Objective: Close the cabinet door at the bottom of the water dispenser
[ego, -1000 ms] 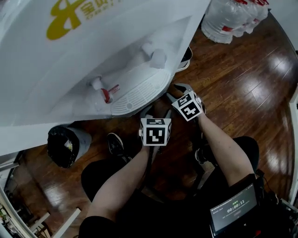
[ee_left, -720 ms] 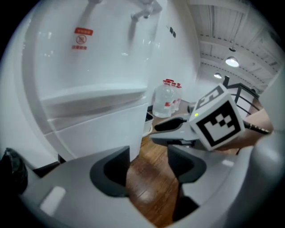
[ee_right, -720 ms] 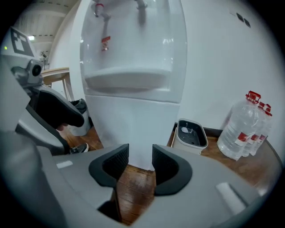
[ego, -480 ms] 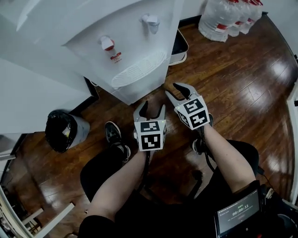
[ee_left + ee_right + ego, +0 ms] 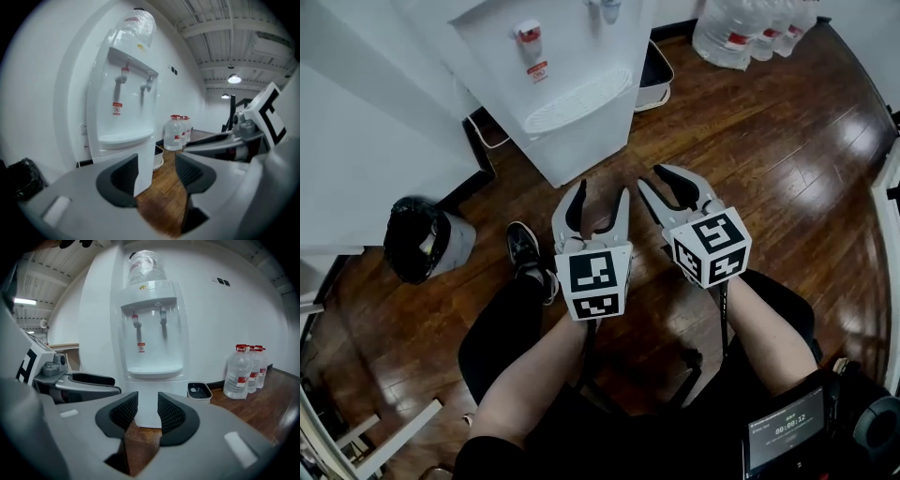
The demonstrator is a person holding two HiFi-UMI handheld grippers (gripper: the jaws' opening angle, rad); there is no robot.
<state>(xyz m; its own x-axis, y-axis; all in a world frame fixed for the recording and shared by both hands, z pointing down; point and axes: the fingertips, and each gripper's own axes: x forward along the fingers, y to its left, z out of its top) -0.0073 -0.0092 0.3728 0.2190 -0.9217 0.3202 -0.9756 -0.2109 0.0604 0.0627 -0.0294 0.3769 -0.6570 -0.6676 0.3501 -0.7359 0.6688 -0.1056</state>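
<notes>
Dark wooden floor (image 5: pixel 769 141) runs up to the white water dispenser (image 5: pixel 572 103), its bottom cabinet door (image 5: pixel 581 150) shut. Left gripper (image 5: pixel 600 199) hangs open and empty, well clear; right gripper (image 5: pixel 659 183), jaws closing on nothing.

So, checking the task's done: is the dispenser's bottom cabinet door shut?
Shut: the cabinet door looks flush with the water dispenser, no panel swung out.
</notes>
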